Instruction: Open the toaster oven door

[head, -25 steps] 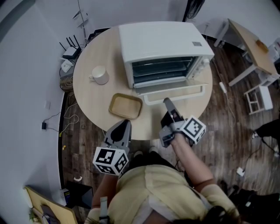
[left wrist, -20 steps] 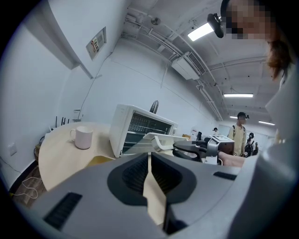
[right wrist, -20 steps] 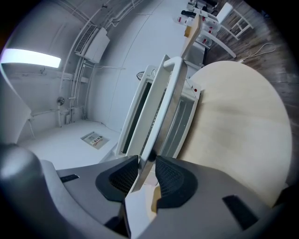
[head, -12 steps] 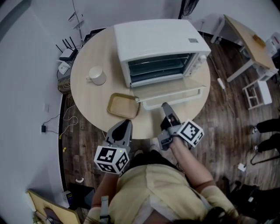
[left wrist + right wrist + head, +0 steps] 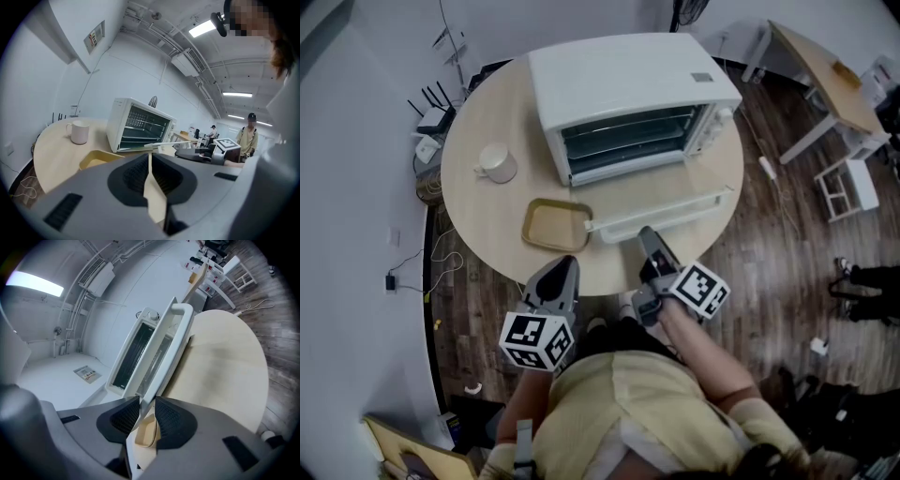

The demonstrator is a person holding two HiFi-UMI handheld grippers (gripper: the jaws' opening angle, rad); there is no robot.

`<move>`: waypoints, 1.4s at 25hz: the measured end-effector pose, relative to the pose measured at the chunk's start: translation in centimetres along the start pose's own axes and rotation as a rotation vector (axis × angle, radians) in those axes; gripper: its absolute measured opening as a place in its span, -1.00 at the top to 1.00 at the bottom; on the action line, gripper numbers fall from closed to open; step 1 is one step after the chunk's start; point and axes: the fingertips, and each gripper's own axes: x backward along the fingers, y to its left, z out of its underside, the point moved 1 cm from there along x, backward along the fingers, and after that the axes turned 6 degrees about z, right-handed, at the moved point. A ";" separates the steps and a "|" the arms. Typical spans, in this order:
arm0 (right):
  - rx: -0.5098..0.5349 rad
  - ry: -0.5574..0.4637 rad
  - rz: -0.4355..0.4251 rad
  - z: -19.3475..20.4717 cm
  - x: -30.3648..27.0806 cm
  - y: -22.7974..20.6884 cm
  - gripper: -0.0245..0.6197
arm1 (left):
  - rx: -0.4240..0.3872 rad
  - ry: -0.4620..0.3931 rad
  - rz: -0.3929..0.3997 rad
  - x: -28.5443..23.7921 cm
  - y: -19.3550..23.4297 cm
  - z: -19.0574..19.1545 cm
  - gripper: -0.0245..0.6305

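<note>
Masking the door (image 5: 161, 350) corner, the right tool (image 5: 147, 402), parted, gripping nothing, was just closing; left tool (image 5: 149, 157) together.

Your white toaster oven (image 5: 628, 80) stands on the round table (image 5: 487, 211), its glass door (image 5: 666, 199) lying flat open in front.

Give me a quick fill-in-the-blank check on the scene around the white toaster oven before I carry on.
1. The glass door of the white toaster oven is ___.
2. In the head view, the white ceramic mug stands to the oven's ___.
3. The shallow tan square tray holds ___.
4. The right gripper points at the door's white bar ___.
Missing words: open; left; nothing; handle.
</note>
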 end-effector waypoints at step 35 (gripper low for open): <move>0.002 0.035 0.136 4.0 0.5 -5.9 0.62 | 0.008 0.066 0.015 -0.5 -0.3 2.3 0.92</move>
